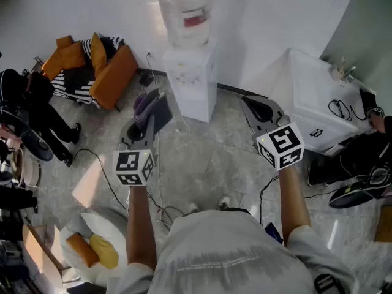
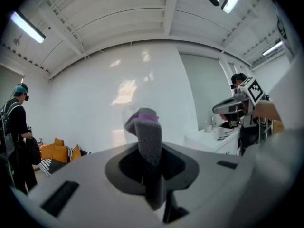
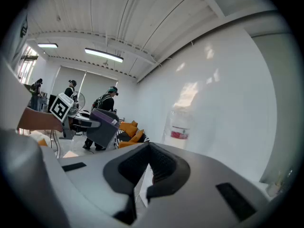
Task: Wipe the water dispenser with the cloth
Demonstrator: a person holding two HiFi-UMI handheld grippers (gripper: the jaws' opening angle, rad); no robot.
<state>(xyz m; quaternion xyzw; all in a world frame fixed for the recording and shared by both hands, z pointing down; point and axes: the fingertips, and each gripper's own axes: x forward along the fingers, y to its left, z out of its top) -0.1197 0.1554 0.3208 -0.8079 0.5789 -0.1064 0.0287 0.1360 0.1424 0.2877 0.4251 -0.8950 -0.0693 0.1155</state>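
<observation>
Left gripper (image 1: 142,120) is clamping grey-purple fabric cloth (image 1: 146,103); right gripper (image 1: 256,107), jaws together, is holding nothing; white boxy water dispenser (image 1: 191,81) is standing just ahead, apart from both.

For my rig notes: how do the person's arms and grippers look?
The left gripper and right gripper are dark grey wedges with two jaws. Each carries a white cube with black square markers. The person wears a pale short-sleeved shirt.

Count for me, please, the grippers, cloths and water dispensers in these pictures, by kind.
Grey two-jaw grippers: 2 (left gripper, right gripper)
Grey-and-purple cloth, in the left gripper's jaws: 1
White water dispenser with clear bottle: 1
Total: 4
</observation>
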